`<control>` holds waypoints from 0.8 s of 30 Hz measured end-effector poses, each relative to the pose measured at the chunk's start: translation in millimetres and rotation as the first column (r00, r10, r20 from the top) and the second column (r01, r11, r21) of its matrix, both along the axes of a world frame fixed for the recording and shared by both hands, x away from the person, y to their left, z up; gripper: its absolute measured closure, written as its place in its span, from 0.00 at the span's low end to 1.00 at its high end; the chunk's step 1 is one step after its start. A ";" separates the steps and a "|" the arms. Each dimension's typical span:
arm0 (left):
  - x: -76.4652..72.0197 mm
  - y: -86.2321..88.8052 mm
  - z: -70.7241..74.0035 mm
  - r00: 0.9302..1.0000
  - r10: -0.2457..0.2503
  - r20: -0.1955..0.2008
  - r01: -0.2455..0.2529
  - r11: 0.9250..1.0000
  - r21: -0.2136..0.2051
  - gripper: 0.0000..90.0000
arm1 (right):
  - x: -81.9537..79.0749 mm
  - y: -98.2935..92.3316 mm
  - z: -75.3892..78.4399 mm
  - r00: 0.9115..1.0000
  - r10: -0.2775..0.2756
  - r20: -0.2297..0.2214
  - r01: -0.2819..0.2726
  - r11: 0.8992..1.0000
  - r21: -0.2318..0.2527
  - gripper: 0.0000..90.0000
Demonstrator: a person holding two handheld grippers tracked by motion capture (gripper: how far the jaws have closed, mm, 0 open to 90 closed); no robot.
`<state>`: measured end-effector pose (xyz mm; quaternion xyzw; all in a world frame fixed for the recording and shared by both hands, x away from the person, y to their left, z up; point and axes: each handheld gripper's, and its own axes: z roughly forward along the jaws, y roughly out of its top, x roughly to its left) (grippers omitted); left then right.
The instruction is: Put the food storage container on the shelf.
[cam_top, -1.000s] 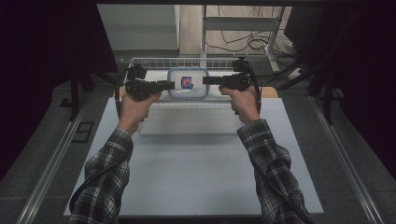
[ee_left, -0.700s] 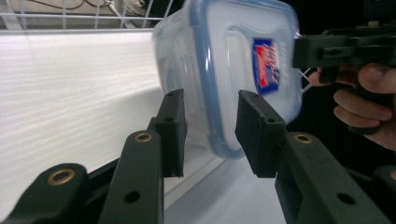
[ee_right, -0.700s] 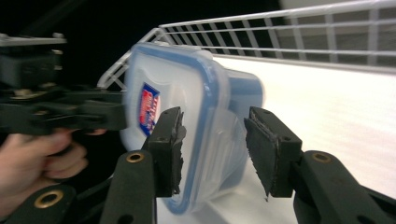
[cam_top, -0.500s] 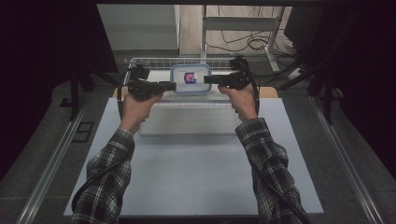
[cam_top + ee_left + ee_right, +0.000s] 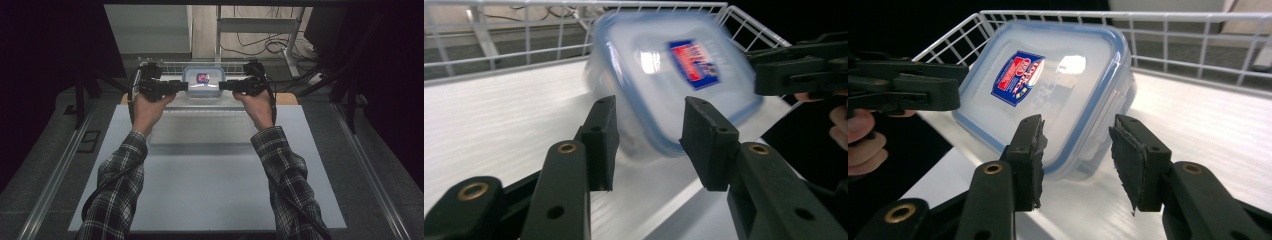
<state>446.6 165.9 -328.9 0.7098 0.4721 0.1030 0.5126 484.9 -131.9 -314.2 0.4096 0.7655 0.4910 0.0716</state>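
A clear plastic food container [image 5: 202, 83] with a blue-rimmed snap lid and a red-and-blue label [image 5: 1018, 77] sits in a white wire basket [image 5: 170, 65] at the far edge of the desk [image 5: 210, 200], about midway along it. The container is rectangular with rounded corners; its lid is glossy and catches a bright glare. In both gripper views it looks tilted, one side raised off the basket's pale, smooth floor.

The left gripper [image 5: 181, 86] points at the container from its left end. In the left gripper view its two black jaws, blocky with flat matt pads, stand partly apart and have just been opening; the container's near corner lies beyond the pads, blurred, with nothing pressed between them.

The right gripper [image 5: 224, 85] points at the opposite end. In the right gripper view its jaws also stand partly apart, their pads rough and worn at the edges, and the container's corner lies just past them, not clamped. Whether either tip touches the container's side I cannot tell.

Plaid sleeves [image 5: 117, 185] cover both forearms above the desk's flat white surface.
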 end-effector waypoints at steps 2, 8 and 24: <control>0.9 -1.2 1.9 1.000 0.007 0.013 -0.007 1.000 0.016 0.63 | 1.1 0.5 1.0 1.000 0.001 -0.001 -0.001 1.000 0.020 0.60; -0.7 -1.7 3.9 0.999 0.022 0.042 -0.024 0.998 0.051 0.58 | -1.2 3.1 3.8 0.999 -0.017 0.031 0.017 1.000 0.004 0.58; -27.0 0.3 0.7 0.988 -0.039 0.148 0.026 0.996 0.084 0.25 | -18.8 8.5 1.7 0.994 0.021 0.111 -0.015 0.998 -0.059 0.29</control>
